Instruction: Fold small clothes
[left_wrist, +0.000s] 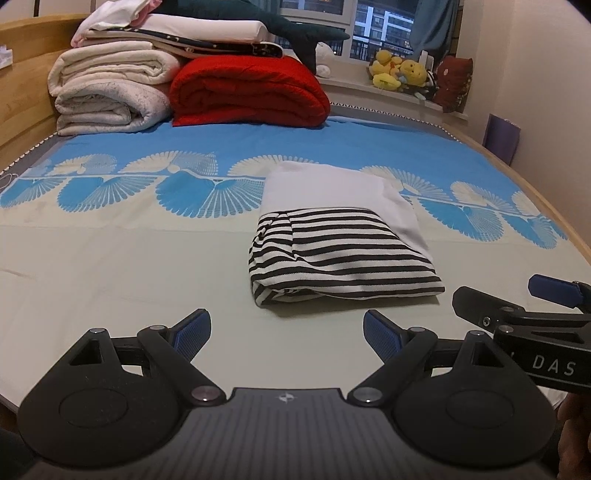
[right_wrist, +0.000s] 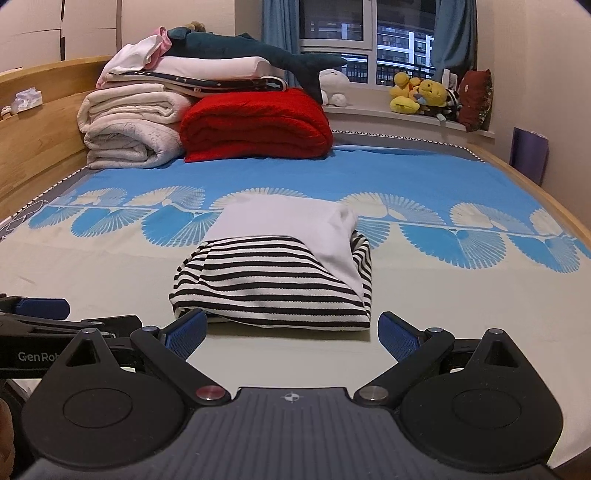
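A small garment (left_wrist: 340, 236) (right_wrist: 277, 273), black-and-white striped with a plain white part on top, lies folded into a compact rectangle on the bed sheet (left_wrist: 110, 266) (right_wrist: 461, 302). My left gripper (left_wrist: 287, 332) is open, just short of the garment's near left corner, holding nothing. In the right wrist view my right gripper (right_wrist: 291, 334) is open too, its fingers either side of the garment's near edge without touching it. The right gripper's tip (left_wrist: 517, 302) shows at the right edge of the left wrist view; the left gripper (right_wrist: 55, 317) shows at the left of the right wrist view.
Folded blankets, white (left_wrist: 107, 92) (right_wrist: 129, 125) and red (left_wrist: 247, 92) (right_wrist: 255, 125), are stacked at the head of the bed under a plush shark (right_wrist: 258, 48). Yellow plush toys (left_wrist: 399, 72) (right_wrist: 417, 94) sit on the windowsill. A wooden bed frame (right_wrist: 33, 125) runs along the left.
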